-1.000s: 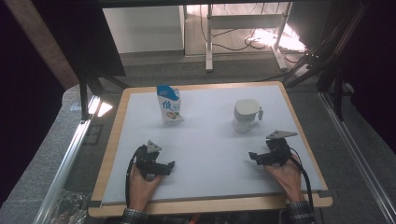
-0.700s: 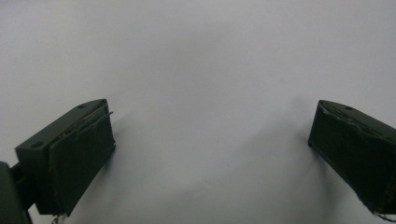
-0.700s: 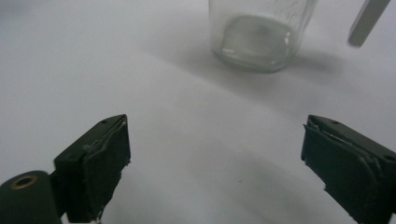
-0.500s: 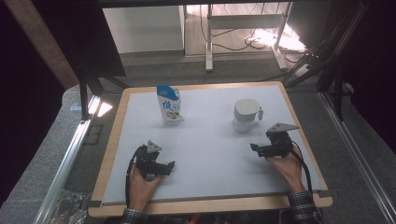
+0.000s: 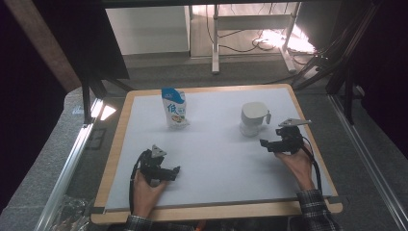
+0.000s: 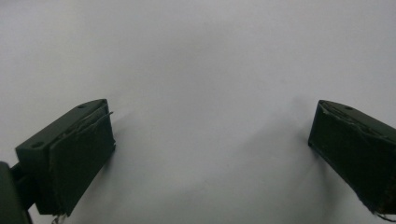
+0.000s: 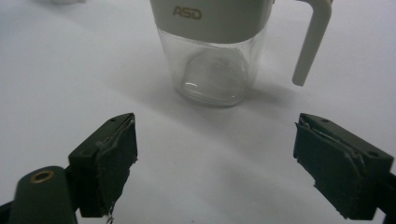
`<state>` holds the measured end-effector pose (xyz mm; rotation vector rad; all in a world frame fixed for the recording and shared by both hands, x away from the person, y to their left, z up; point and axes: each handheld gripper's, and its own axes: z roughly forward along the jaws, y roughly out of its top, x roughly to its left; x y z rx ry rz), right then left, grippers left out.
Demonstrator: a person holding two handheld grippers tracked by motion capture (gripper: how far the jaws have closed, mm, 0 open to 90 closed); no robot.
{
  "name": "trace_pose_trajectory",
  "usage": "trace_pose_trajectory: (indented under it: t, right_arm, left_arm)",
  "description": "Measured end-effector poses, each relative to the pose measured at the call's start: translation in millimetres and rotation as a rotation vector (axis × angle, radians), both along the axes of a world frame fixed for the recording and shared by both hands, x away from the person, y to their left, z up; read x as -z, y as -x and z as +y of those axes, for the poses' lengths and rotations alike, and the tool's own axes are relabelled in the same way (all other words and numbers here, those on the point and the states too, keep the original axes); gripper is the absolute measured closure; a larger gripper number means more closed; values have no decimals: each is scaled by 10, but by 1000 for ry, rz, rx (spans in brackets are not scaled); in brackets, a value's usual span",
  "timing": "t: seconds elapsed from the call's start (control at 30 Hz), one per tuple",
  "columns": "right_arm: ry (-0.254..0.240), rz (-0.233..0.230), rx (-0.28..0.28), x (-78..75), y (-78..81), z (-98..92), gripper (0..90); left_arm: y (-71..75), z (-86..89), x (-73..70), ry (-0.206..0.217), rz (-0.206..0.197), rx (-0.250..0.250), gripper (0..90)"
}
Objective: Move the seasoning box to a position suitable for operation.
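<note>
1. High view: a white-topped table with a light wooden rim (image 5: 111,159) carries two things near its far edge. A blue and white printed pouch (image 5: 174,109) stands upright at far left of centre. A clear glass jug with a cream lid band and cream handle (image 5: 252,118) stands upright at far right of centre, well apart from the pouch.
2. High view, hands: the left gripper (image 5: 172,171), black with a grey three-cornered plate, rests low on the near left of the table in a person's hand. The right gripper (image 5: 263,143) is held above the table just beside the jug, on its near right side, pointing toward it without touching it. A checked sleeve shows at each wrist.
3. Left gripper view: two black fingers (image 6: 77,149) stand spread wide over bare white table, with nothing between them.
4. Right gripper view: two black fingers (image 7: 105,161) stand spread wide, having just been closing a little, with nothing between them. The jug (image 7: 215,60) stands straight ahead beyond the fingertips, its glass body empty, gold letters "ASD" on the cream band, its handle on the right.
</note>
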<state>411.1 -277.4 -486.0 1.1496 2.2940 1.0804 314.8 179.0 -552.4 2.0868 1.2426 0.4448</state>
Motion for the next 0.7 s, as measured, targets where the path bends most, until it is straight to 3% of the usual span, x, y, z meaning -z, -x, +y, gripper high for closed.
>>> trace_pose_trajectory:
  t: [0.13,0.57,0.7]
  right_arm:
    - [39,-11,17,-3,-68,-34,212]
    - [36,-6,78,-73,-277,-83,366]
    - [57,-35,103,-86,-338,-80,408]
  left_arm:
    - [0,0,0,1,0,0,0]
    - [0,0,0,1,0,0,0]
    - [1,0,0,1,0,0,0]
